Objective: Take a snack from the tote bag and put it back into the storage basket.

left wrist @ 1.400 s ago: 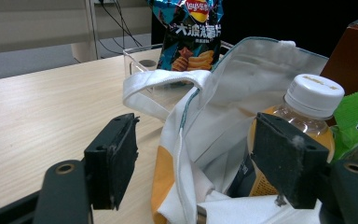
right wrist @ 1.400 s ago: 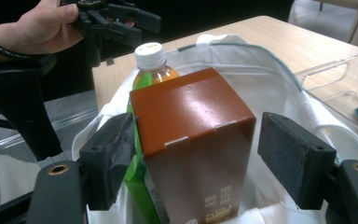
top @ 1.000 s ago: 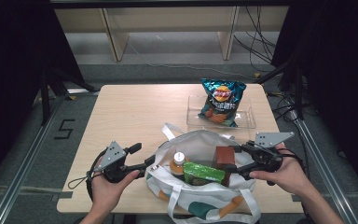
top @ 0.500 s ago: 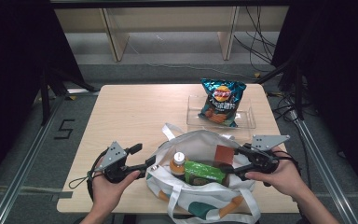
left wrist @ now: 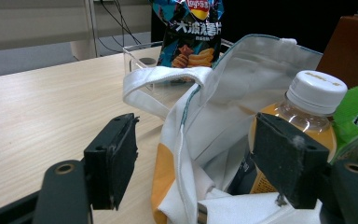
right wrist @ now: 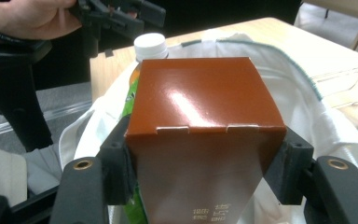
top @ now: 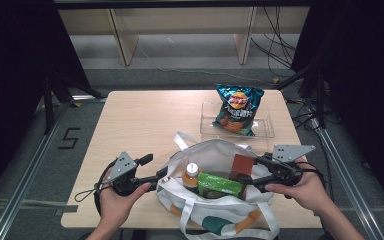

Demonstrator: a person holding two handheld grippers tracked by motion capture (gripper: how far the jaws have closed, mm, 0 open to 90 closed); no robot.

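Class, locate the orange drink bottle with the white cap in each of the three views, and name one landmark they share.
High view: bottle lower centre, inside the tote bag.
Left gripper view: bottle at right, behind the right-hand jaw.
Right gripper view: its cap upper left, behind the brown box.
Shared landmark: the tote bag.
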